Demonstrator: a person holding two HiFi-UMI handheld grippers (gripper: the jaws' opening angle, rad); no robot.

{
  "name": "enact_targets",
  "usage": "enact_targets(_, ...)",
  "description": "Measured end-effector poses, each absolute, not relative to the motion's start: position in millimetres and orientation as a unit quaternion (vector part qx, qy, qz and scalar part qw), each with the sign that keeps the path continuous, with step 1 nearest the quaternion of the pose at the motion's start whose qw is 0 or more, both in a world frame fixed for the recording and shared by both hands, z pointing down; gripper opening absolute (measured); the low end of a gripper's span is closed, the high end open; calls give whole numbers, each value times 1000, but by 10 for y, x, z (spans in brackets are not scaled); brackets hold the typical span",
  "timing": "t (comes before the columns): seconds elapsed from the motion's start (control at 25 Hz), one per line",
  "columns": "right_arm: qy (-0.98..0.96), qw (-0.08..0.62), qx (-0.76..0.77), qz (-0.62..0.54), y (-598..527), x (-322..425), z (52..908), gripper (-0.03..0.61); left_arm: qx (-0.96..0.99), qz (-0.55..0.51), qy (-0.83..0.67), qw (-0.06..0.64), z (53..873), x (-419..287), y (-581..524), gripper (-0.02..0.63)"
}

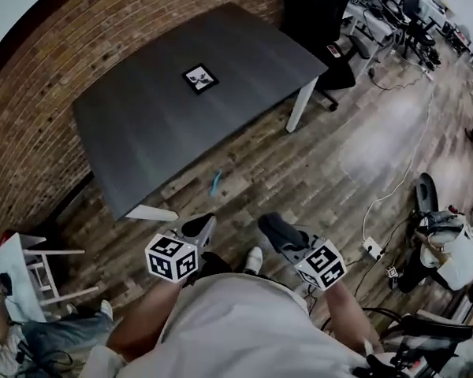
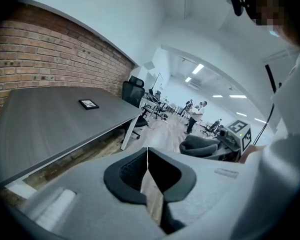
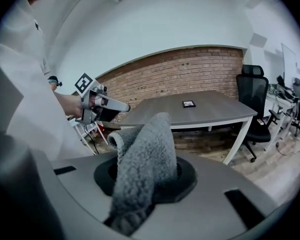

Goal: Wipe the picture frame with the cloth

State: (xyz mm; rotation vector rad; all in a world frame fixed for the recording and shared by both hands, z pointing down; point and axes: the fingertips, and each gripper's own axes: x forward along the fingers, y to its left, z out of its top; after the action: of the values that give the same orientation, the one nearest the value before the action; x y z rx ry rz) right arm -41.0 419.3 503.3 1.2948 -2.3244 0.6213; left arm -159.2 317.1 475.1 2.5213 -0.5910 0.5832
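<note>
A small black picture frame lies flat on the dark grey table, toward its far side; it also shows in the left gripper view and the right gripper view. Both grippers hang over the wooden floor, well short of the table's near edge. My right gripper is shut on a grey fluffy cloth that bulges up out of its jaws. My left gripper is shut with nothing in it, its jaw tips touching. Each gripper sees the other: the left gripper, the right gripper.
A brick wall runs behind the table. A black office chair stands at the table's far right corner, and a white stool at the left. A person sits on the floor at right amid cables. A small blue object lies on the floor.
</note>
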Motion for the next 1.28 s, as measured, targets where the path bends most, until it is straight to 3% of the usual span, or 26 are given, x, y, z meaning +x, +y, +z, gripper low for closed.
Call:
enact_targets(0.4, -835, 166, 463, 247, 3260, 219, 5167, 83, 904, 226, -252, 261, 4884, -1046, 2231, 14)
enact_targets(0.8, -830, 229, 453, 233, 1762, 1005, 4994, 84, 888, 171, -291, 312, 4961, -341, 415, 15)
enact_targets(1.28, -889, 254, 331, 189, -330, 1200, 5024, 84, 812, 141, -457, 334, 5312, -526, -1296, 42)
